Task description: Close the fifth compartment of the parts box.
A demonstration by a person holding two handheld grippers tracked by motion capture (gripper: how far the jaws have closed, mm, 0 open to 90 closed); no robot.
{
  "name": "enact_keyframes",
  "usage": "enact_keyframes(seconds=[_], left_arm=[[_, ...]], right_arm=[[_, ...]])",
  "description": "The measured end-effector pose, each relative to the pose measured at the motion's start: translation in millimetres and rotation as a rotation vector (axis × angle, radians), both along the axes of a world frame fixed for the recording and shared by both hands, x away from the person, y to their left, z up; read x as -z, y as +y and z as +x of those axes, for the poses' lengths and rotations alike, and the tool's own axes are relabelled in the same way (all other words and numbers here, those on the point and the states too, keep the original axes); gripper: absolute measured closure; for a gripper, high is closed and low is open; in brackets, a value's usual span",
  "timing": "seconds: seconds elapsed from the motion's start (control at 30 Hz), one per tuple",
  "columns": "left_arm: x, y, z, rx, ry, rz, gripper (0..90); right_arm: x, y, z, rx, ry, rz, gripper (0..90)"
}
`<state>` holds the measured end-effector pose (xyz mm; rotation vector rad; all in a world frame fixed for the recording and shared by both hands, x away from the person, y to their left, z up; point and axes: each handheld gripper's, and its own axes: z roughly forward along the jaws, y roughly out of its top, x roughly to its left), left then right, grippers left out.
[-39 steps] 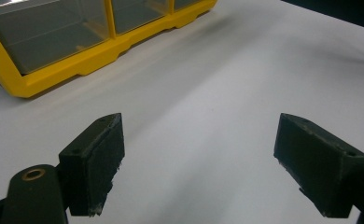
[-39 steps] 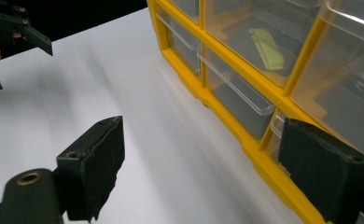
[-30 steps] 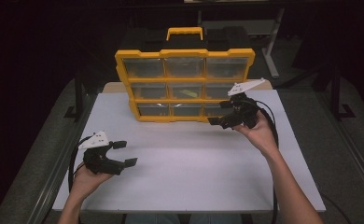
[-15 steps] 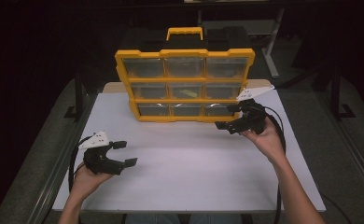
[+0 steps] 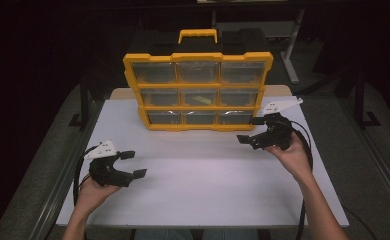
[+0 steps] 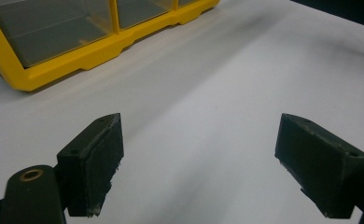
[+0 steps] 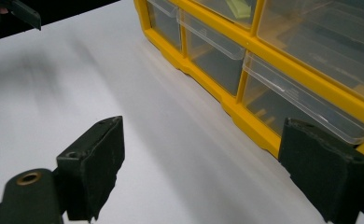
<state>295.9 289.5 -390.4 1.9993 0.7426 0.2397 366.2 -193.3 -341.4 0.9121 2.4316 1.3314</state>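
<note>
I hold my right tool [image 5: 255, 131] released just beside the yellow drawer organizer [image 5: 198, 92] standing upright at the desk's [image 5: 198, 195] far edge, lined up on its bottom-right drawer [image 7: 306, 109]; my left tool [image 5: 131, 164] waits released, well clear.

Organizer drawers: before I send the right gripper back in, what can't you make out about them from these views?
- Yellow organizer: drawer contents, high view; the clear fronts glare and anything inside is too small. Only a pale yellow-green item shows in the middle drawer, shape unclear.
- Top drawers, right gripper view: cut off by the upper edge.
- Bottom right drawer, right gripper view: its right end is hidden behind the right gripper.
- Left gripper view: the organizer is cropped to a lower corner.
</note>
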Motion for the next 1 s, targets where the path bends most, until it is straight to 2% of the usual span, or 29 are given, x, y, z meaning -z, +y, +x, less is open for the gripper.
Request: enact_keyframes(seconds=[1.0], left_arm=[[1.0, 4.3, -0.1, -0.023, 0.001, -0.005, 14.7]], right_arm=[[25.1, -31.5, -27.0, 0.065, -0.011, 0.008, 13.6]])
